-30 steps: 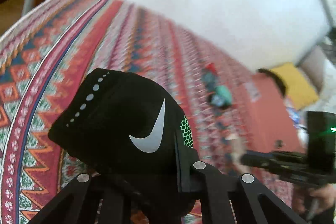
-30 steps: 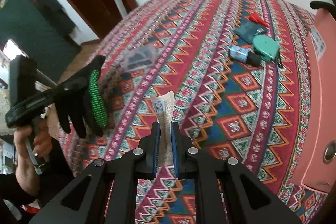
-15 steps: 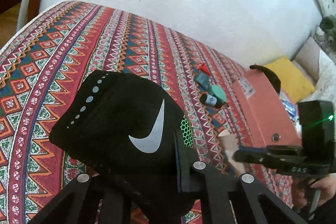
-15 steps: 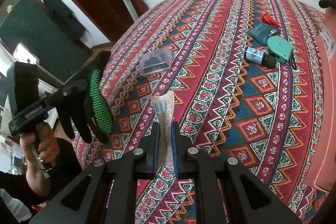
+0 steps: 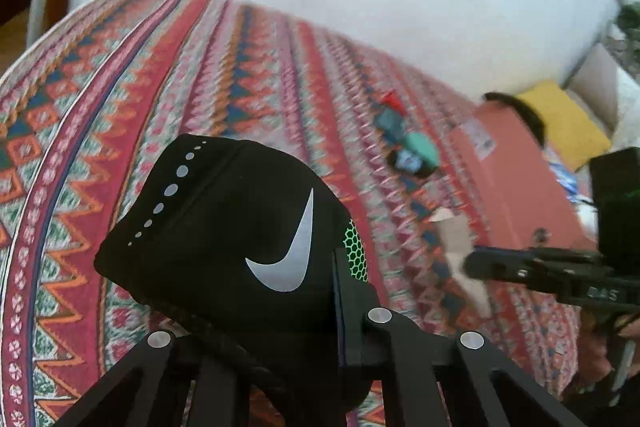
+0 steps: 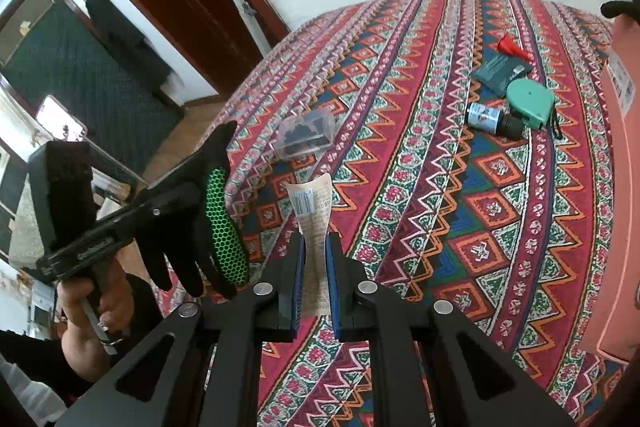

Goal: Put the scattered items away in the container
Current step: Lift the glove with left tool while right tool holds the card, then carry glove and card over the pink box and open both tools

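Note:
My left gripper (image 5: 320, 303) is shut on a black glove (image 5: 240, 235) with a silver swoosh and a green honeycomb patch. The glove drapes over the fingers and hides the left one. In the right wrist view the same glove (image 6: 224, 227) hangs finger-down from the left gripper (image 6: 192, 191), above the cloth's left edge. My right gripper (image 6: 314, 247) is shut on a cream sachet (image 6: 310, 211) with a barcode that stands upright between the blue pads. The salmon container box (image 6: 624, 187) stands at the far right on the patterned cloth (image 6: 440, 227).
On the cloth lie a clear plastic case (image 6: 308, 135) with dark pieces, a teal tape measure (image 6: 530, 101), a small blue bottle (image 6: 492, 117), a dark teal pouch (image 6: 502, 71) and a red cone (image 6: 512, 47). A door and floor lie beyond the left edge.
The left wrist view has dipped slightly and is blurred now. Both grippers keep hold of the glove and the sachet as before.

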Demonstrator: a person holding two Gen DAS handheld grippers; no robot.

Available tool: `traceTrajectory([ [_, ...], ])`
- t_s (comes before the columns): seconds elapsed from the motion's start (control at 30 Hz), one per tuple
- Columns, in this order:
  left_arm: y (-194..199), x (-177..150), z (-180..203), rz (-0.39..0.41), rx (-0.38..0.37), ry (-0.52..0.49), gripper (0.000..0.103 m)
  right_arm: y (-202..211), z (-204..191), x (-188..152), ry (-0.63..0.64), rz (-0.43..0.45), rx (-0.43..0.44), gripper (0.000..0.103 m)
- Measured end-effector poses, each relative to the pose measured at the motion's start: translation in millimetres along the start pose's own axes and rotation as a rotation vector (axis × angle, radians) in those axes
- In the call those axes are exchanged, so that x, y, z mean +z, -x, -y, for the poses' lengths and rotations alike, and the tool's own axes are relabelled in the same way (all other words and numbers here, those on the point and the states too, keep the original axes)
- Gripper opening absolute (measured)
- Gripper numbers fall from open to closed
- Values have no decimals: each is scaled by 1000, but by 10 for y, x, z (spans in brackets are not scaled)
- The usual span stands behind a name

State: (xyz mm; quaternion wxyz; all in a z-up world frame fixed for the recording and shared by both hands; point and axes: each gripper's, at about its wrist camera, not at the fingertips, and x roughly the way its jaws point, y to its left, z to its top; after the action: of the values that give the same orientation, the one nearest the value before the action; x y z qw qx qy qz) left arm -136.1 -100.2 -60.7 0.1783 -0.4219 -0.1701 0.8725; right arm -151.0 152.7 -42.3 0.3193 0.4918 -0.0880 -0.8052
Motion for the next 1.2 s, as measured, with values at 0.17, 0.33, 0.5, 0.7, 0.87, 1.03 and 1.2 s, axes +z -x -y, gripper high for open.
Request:
traceTrajectory([
  [0.17, 34, 12, -32, 5, -8, 12, 8, -134, -57, -22, 17, -30, 3, 11],
  [0.33, 155, 2, 103, 30, -42, -13, 8, -60, -91, -47, 26, -12, 10, 11],
  [0.5, 122, 7, 97, 17, -54, -17, 8, -35, -40, -52, 13, -8, 20, 11],
  [0.7, 17, 15, -49, -18, -50, 20, 8, -216, 59, -35, -15, -40, 14, 11],
  [0.87, 64, 20, -37, -4, -45, 14, 8, -307, 8, -46, -4, -60, 15, 11],
  [1.03, 268, 93, 159, 59, -47, -24, 8, -125, -108, -26, 19, -12, 33, 11],
  [1.2, 574, 235, 581, 155, -53, -98, 8, 319, -330, 25, 56, 99, 71, 11],
])
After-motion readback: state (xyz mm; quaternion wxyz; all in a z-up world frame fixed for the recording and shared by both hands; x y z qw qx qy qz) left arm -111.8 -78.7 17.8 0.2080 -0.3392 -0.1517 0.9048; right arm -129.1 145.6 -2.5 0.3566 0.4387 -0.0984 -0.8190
